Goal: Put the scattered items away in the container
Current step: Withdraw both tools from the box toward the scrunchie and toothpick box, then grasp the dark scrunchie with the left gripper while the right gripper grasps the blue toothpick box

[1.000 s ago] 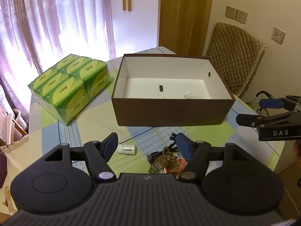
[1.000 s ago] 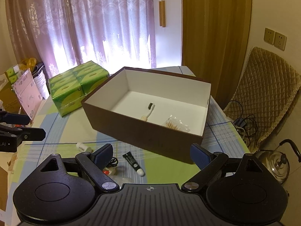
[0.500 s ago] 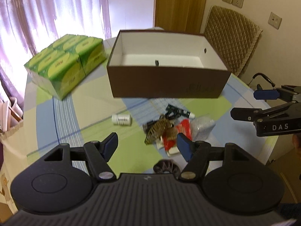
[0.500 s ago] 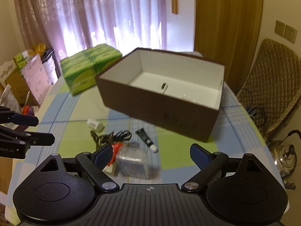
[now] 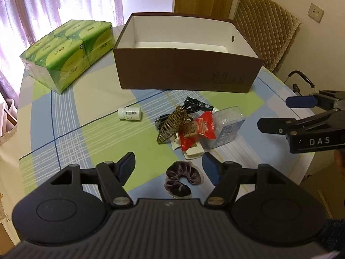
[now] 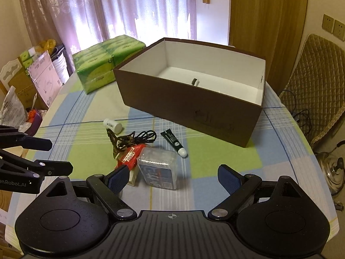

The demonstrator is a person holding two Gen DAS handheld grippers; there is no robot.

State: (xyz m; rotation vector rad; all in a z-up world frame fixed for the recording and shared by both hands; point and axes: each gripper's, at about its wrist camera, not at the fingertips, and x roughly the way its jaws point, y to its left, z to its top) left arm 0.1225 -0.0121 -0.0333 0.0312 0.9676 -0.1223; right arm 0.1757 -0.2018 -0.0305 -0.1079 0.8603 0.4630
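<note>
The checked tablecloth (image 5: 90,127) (green, blue) carries a brown box (image 5: 185,73), tissue packs (image 5: 69,51), scattered clutter (image 5: 189,127).

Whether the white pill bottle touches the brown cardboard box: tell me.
Apart. In the left wrist view, the white pill bottle lies with bare tablecloth between it and the brown cardboard box.

Daylight pours through the curtains (image 6: 120,6) at upper left of both views, blown out to white there. The room is otherwise dimly warm. The box (image 5: 185,73) casts a soft shadow on the table (image 5: 90,129). Fisheye bending curves the edges; corners go black. Focus is fairly sharp throughout.
</note>
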